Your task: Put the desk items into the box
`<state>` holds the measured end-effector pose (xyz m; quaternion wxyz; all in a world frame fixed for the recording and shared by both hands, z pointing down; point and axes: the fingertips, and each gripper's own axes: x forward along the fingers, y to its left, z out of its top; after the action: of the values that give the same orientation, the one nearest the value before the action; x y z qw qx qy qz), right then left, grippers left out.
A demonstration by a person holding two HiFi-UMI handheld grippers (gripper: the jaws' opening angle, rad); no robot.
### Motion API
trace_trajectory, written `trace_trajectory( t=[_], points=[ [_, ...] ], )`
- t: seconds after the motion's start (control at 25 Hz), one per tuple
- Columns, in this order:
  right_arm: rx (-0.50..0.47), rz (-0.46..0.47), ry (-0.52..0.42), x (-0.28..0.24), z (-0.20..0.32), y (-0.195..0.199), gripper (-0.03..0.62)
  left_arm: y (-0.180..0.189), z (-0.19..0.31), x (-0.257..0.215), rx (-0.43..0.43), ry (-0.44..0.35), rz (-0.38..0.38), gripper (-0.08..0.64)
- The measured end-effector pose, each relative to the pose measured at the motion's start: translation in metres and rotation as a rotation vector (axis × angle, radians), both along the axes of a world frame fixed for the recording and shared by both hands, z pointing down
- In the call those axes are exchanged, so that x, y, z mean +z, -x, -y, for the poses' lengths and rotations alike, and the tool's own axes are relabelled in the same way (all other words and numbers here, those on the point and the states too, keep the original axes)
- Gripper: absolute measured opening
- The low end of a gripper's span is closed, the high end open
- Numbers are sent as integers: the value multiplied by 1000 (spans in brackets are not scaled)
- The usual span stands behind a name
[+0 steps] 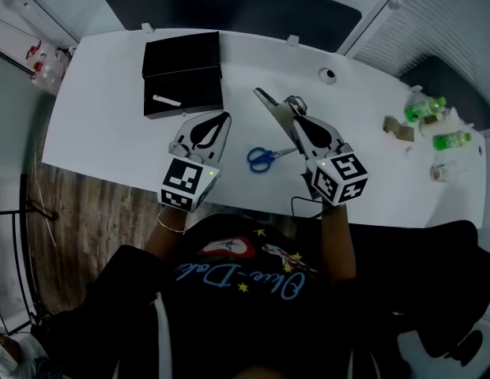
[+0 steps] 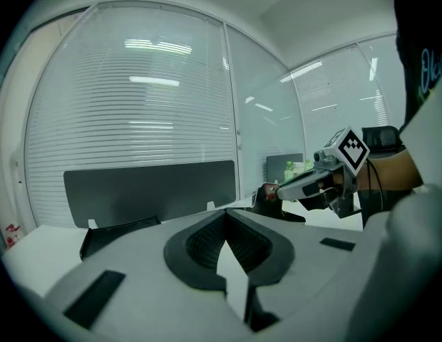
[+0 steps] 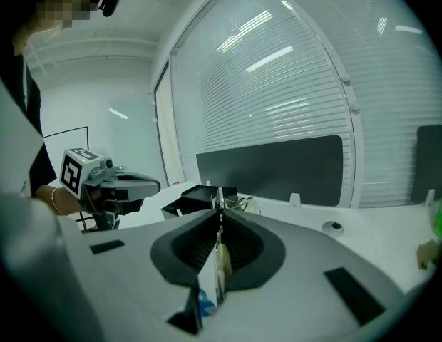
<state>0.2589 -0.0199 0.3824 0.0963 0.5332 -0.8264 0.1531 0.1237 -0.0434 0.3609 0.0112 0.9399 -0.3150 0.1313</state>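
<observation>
Overhead only, strip (image 1: 270, 107) in right gripper (image 1: 295, 110) seems ruler-like.

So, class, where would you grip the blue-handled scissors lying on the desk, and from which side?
The scissors lie flat on the desk and look closed, so probably come straight down and grip across the blades just beside the blue handles, where they are narrow.

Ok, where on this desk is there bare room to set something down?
Bare white desktop lies left of the open black box, and again between the right claw and the brown cardboard scraps. Crowded: the middle, where blue-handled scissors lie between that claw and the left claw, and the far right end with its green bottles.
</observation>
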Motion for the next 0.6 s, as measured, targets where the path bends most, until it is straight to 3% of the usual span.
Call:
trace_trajectory(
  t=[0.6],
  points=[
    [-121,-4,-55,-14,-24,43,29,39,-44,-14,-113,-52,-16,8]
  ],
)
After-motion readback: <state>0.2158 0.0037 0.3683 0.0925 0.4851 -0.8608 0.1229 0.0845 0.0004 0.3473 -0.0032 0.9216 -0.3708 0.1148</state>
